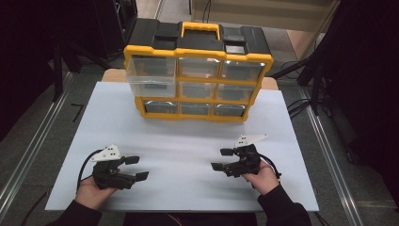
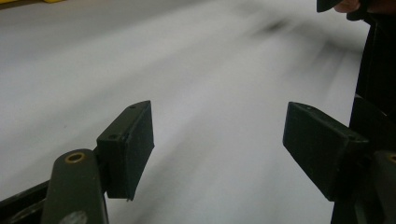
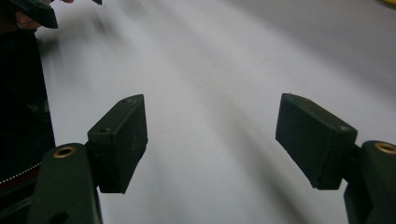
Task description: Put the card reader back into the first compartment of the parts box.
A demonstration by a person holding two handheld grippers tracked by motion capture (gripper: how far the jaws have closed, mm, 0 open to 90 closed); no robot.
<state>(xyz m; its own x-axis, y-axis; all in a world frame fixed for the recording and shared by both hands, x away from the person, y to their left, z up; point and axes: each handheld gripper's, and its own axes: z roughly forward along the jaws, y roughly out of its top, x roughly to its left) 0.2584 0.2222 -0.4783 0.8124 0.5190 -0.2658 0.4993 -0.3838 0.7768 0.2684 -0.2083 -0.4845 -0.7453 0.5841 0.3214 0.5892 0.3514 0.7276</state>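
Note:
A yellow and black organiser with clear drawers stands at the back of the white table. Its top-left drawer is pulled out toward me. My left gripper rests near the front left of the table, pointing right, open with nothing between its jaws. My right gripper sits at the front right, pointing left, also open and empty. In the left gripper view the pads stand wide apart over bare table. The right gripper view shows its pads wide apart as well.
The table's front edge lies just behind both hands. Metal rails run along the floor on the left and on the right. Dark stands and cables crowd the right side beyond the table.

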